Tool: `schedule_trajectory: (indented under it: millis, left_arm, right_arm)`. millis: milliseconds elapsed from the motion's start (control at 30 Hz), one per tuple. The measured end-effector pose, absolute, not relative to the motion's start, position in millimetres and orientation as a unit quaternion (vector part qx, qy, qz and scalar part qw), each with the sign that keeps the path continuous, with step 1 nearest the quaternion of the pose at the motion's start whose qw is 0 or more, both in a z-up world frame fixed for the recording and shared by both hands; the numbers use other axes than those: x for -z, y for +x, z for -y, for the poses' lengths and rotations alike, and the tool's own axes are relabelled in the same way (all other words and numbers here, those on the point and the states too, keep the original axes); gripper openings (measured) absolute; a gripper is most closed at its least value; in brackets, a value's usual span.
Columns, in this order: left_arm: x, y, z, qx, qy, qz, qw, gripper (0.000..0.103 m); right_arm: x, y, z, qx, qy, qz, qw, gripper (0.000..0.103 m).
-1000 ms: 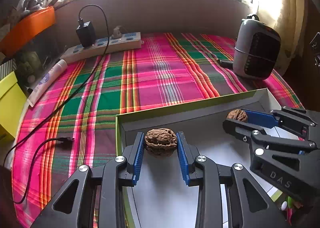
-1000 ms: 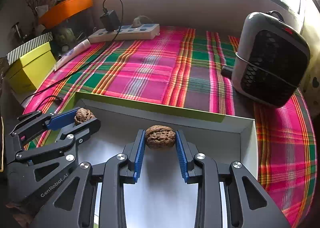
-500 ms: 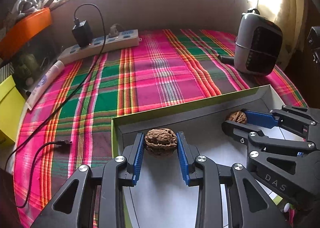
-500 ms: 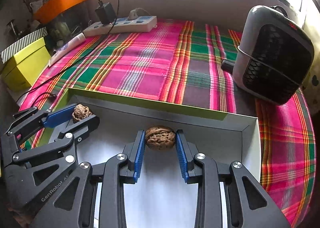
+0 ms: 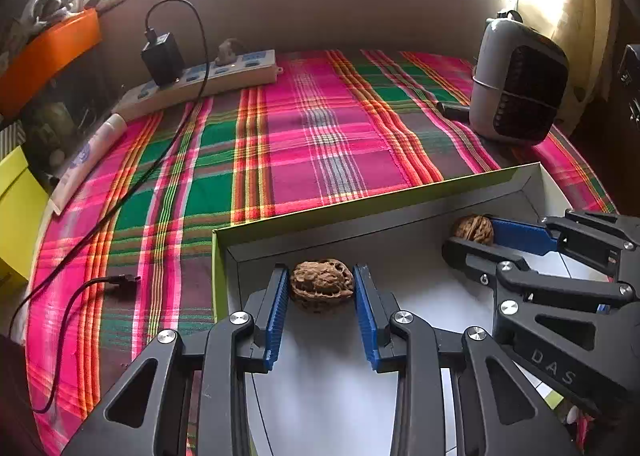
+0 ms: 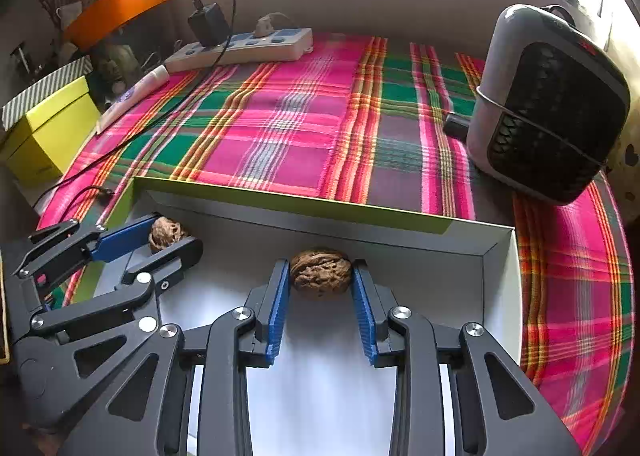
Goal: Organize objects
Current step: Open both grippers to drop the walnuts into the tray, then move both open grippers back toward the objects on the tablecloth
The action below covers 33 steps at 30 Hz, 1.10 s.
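Blue ribbed pads of the left gripper [image 5: 322, 288] press against both sides of a wrinkled brown walnut [image 5: 322, 285] in the left wrist view, so this claw is clenched on the nut and holds it over the near left corner of a shallow white box [image 5: 400, 212] with a lime-green outer rim. Over to the right in the same view, the right gripper [image 5: 474, 234] reaches into the box from the side, its blue pad and its black finger closed around a second walnut [image 5: 473, 229] close to the far wall. Beyond the box lies a plaid cloth [image 5: 320, 136] in pink, green and orange, with a white power strip [image 5: 208, 80] carrying a black charger [image 5: 162, 56] at the back, a loose black cable [image 5: 80, 288] on the left, and a grey heater [image 5: 518, 96] standing at the right. From the right wrist view, the right gripper [image 6: 321, 276] is clamped on its walnut [image 6: 321, 273] between the two blue pads, just in front of the far wall of the box [image 6: 360, 232], roughly midway along it. At the left of this view the left gripper [image 6: 168, 236] shows side-on, grasping its own walnut [image 6: 166, 233] near the box's far left corner. A yellow box [image 6: 48, 132] sits off the cloth at the left edge, the heater [image 6: 548, 104] stands on the cloth [image 6: 300, 128] at the right, and the power strip [image 6: 244, 46] lies along the back.
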<state>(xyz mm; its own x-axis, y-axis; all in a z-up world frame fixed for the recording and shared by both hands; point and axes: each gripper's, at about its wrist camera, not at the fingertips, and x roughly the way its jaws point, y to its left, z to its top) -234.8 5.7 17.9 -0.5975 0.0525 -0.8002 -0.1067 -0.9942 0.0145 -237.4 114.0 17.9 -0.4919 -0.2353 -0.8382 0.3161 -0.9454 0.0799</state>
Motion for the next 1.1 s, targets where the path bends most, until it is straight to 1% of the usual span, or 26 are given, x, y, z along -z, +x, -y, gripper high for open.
schedule_trajectory:
  millis: [67, 133, 233, 300, 400, 1100]
  left_arm:
    - [-18.2, -234.4, -4.7, -0.893, -0.448, -0.028, 0.046, 0.031]
    - [-18.9, -233.6, -4.4, -0.892, -0.449, -0.026, 0.048, 0.031]
    - [-21.5, -230.6, -4.2, -0.893, -0.447, -0.024, 0.048, 0.034]
    - [-23.6, -229.1, -3.9, -0.893, -0.446, -0.022, 0.049, 0.038]
    - [-27.0, -225.5, -1.9, -0.894, -0.444, -0.018, 0.049, 0.04]
    - [-57.3, -169.2, 10.4, -0.913, -0.406, 0.009, 0.051, 0.042]
  right_arm:
    - [-18.5, -237.6, -114.9, 0.863, 0.479, -0.04, 0.159, 0.046]
    - [-19.2, -236.8, -116.0, 0.865, 0.476, -0.041, 0.153, 0.049]
    - [-20.4, -235.8, -118.2, 0.866, 0.476, -0.037, 0.15, 0.049]
    - [-21.9, -234.4, -119.3, 0.868, 0.474, -0.036, 0.147, 0.049]
    - [-25.0, -231.0, -121.8, 0.869, 0.471, -0.03, 0.146, 0.049]
    - [-50.4, -179.3, -130.4, 0.889, 0.435, -0.008, 0.147, 0.049]
